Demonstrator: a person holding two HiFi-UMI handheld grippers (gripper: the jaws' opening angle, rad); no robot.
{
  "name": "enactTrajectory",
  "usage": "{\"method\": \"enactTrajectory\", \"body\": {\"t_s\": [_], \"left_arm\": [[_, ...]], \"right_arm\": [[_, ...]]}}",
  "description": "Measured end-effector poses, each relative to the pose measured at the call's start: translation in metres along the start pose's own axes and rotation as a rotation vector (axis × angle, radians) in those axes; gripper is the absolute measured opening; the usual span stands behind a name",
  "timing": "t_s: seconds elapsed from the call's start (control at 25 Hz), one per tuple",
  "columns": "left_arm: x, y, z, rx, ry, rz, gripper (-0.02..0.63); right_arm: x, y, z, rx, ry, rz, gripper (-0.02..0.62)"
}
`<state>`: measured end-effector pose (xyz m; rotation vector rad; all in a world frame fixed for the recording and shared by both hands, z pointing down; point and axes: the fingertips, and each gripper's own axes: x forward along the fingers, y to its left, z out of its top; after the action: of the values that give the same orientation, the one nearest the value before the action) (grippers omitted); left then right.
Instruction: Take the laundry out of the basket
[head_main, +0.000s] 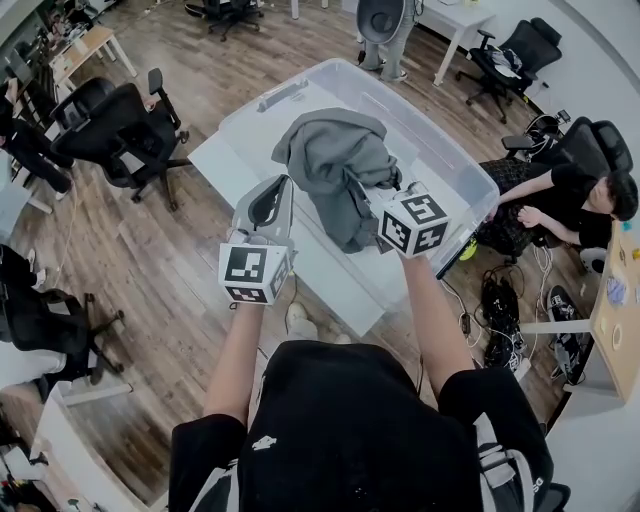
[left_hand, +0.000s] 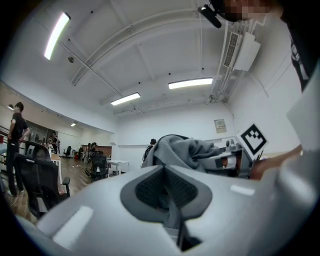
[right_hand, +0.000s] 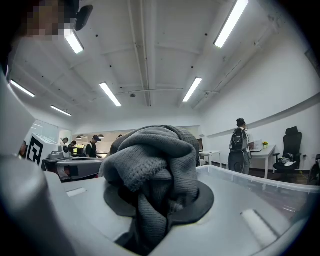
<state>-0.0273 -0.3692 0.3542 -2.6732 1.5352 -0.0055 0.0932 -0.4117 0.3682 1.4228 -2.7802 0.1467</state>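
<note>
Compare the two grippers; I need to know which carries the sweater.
Right gripper: fingers clamped on the bunched grey sweater; left gripper: fingers shut, nothing clearly between them. The right gripper reaches over the clear bin; the left gripper sits beside the sweater. Both point level.

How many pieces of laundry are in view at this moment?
1. A grey sweater hangs from the right tool, above the clear bin. More could lie hidden under it in the bin.
</note>
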Motion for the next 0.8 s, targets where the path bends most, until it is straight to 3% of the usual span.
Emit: {"method": "enactTrajectory", "body": {"t_s": [0.8], "left_arm": [[-0.025, -0.047, 0.002, 0.01, 0.002, 0.039, 0.009]], "right_arm": [[-0.053, 0.001, 0.005, 0.006, -0.037, 0.021, 0.127]]}}
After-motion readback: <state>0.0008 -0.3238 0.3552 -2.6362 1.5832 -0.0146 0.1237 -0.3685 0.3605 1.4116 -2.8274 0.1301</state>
